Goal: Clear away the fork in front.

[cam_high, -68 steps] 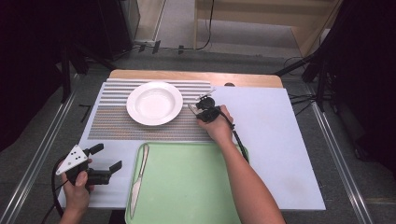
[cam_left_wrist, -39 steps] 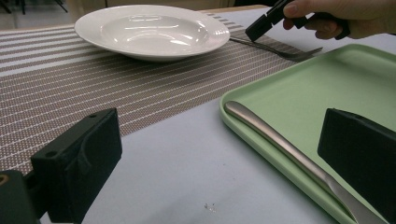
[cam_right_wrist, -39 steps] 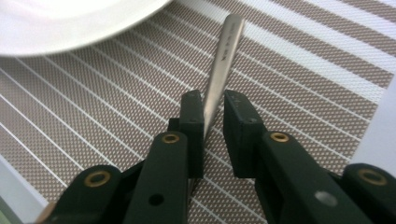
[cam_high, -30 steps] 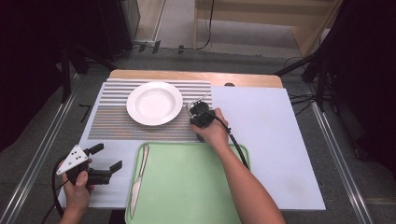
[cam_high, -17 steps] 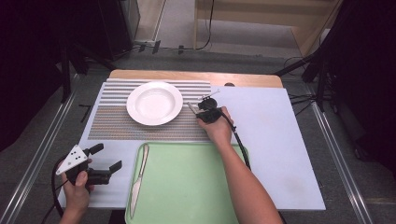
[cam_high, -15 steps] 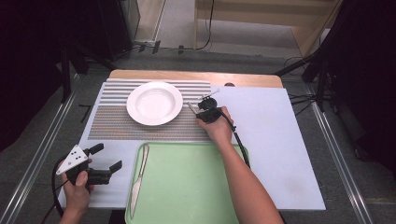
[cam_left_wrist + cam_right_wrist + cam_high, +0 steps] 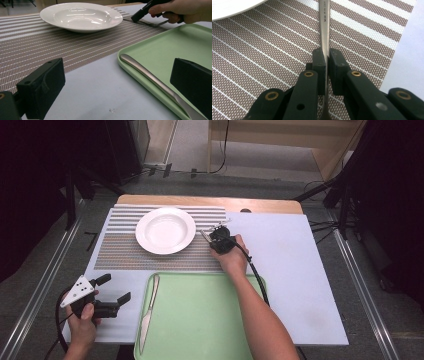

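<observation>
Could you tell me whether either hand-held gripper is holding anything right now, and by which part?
The right hand-held gripper is shut on the handle of a metal utensil lying on the striped placemat. The left hand-held gripper is open, holding nothing.

High view: fixed above the person's side of the table, facing forward and down, far enough to take in the striped placemat [image 7: 150, 255], white plate [image 7: 165, 230] and green tray [image 7: 200, 320].
Left gripper view: low over the table, close, looking level across the tray [image 7: 155, 47] toward the plate [image 7: 81, 16].
Right gripper view: very close, looking down on the placemat [image 7: 262, 50].
Shared: placemat, plate.
</observation>
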Demonstrator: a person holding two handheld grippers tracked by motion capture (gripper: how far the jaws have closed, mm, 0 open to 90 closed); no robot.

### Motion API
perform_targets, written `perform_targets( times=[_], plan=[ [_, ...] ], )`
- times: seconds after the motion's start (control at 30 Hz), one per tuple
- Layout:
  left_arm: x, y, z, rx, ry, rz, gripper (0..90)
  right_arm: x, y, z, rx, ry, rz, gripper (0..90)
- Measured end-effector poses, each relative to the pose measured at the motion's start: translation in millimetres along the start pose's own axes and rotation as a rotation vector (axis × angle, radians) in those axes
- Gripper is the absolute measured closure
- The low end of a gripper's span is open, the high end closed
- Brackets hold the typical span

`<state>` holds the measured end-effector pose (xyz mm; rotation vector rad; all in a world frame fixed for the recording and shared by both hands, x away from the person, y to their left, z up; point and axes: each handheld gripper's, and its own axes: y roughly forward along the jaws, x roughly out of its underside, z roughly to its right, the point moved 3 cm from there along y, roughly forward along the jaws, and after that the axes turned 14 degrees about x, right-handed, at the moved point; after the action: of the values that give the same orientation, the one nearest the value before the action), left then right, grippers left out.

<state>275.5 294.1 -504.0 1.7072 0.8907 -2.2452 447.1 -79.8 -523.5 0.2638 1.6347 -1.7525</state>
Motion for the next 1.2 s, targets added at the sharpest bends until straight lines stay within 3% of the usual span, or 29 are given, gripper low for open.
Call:
perform_targets(
  times=[0.3, 0.37, 0.53, 0.6, 0.73, 0.9, 1.2],
  plan=[
    [-0.1, 0.0, -0.6, 0.001, 0.002, -0.001, 0.0, -2.7, -6.1, 8.1, -0.032, 0.037, 0.043, 87.0],
    [-0.1, 0.5, -0.4, 0.0, 0.001, 0.001, 0.0, -2.7, -6.1, 8.0, -0.048, 0.02, 0.027, 86.9],
    [0.2, 0.6, 0.0, -0.001, 0.001, -0.002, 0.0, 0.5, -0.6, 11.5, -0.092, 0.073, -0.004, 85.9],
    [0.2, 0.6, 0.1, -0.002, 0.003, -0.004, 0.0, 1.0, 1.5, 10.3, -0.081, 0.056, -0.035, 85.2],
    [0.2, 0.7, 0.1, -0.002, 0.001, -0.003, 0.0, 0.7, 0.1, 6.2, -0.049, 0.015, -0.02, 86.2],
    [-0.2, 1.0, 0.4, -0.004, 0.008, -0.008, 0.0, 0.9, -0.5, 4.8, -0.034, 0.003, -0.009, 86.6],
    [-3.4, 2.1, 1.2, -0.003, 0.013, -0.003, 0.0, -1.8, -9.7, 8.7, -0.047, 0.04, 0.047, 86.7]
  ],
)
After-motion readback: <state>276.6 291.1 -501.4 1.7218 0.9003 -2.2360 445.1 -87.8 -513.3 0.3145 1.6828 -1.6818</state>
